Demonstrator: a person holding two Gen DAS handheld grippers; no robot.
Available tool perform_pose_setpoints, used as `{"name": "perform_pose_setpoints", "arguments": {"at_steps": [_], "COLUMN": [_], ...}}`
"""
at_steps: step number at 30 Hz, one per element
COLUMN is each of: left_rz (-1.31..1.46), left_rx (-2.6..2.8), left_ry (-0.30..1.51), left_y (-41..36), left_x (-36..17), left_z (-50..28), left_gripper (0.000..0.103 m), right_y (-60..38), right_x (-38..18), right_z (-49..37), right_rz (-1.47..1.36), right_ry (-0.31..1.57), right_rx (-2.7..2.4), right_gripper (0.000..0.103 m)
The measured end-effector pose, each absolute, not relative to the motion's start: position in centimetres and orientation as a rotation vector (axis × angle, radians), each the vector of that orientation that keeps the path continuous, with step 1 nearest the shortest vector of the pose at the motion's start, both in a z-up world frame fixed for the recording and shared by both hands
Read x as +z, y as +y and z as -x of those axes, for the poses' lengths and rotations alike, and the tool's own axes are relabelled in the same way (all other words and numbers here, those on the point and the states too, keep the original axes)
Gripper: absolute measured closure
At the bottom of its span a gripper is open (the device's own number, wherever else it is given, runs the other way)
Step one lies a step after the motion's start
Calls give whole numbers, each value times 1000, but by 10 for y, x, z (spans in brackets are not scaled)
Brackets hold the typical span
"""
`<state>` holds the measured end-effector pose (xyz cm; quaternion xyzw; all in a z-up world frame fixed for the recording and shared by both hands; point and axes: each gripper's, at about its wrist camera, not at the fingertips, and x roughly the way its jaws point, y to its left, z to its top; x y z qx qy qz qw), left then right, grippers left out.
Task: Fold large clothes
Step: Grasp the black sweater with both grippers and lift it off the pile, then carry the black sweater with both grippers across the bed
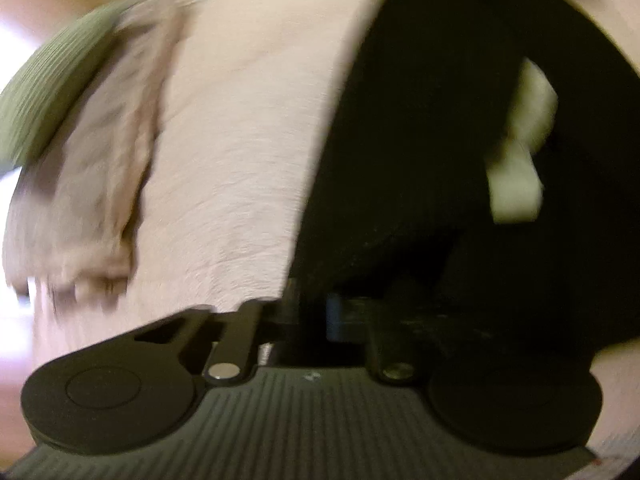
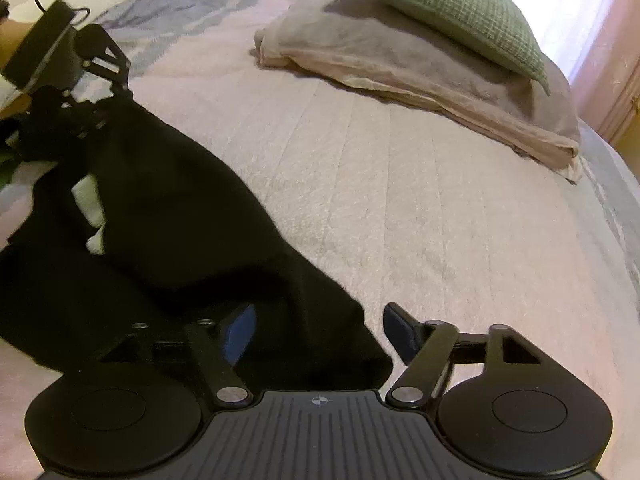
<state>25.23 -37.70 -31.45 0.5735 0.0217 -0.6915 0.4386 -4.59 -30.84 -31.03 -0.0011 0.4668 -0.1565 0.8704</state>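
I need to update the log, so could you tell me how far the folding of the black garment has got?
Early stage. Done: the black garment lies on the pink bedspread, bunched, with no neat fold showing. In hand: the left gripper is shut on its far end; the right gripper has its jaws open around the near edge. Left: all the folding.

Black garment point(image 2: 160, 208) with a white label point(image 2: 90, 200) showing. Bedspread point(image 2: 400, 200) pale pink, faint stripe texture, blue-grey patches at its far edge. Top cushion point(image 2: 452, 12) green, fine check weave; pillow point(image 2: 400, 64) under it beige-grey. My claws black, blue pads point(image 2: 240, 332). Curtain point(image 2: 560, 8) pink.
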Motion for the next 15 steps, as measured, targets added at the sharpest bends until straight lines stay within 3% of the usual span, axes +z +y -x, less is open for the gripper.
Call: {"name": "perform_pose_setpoints", "arguments": {"at_steps": [6,14,15], "left_rz": [-1052,-972,-964], "left_rx": [-1612,-1564,-1549], "left_ry": [279,329,338], "left_y": [-405,-406,-402], "left_x": [-259,-237,-235], "left_z": [-284,-276,-275], "left_gripper": [98,98,98], "right_y": [-289,-297,-298], "right_x": [-338,-338,-342], "right_z": [34,9,6], "right_rz": [53,-93,-76], "right_ry": [1010,957,993], "right_rx": [-258,-309,-338], "right_gripper": [34,34,42]}}
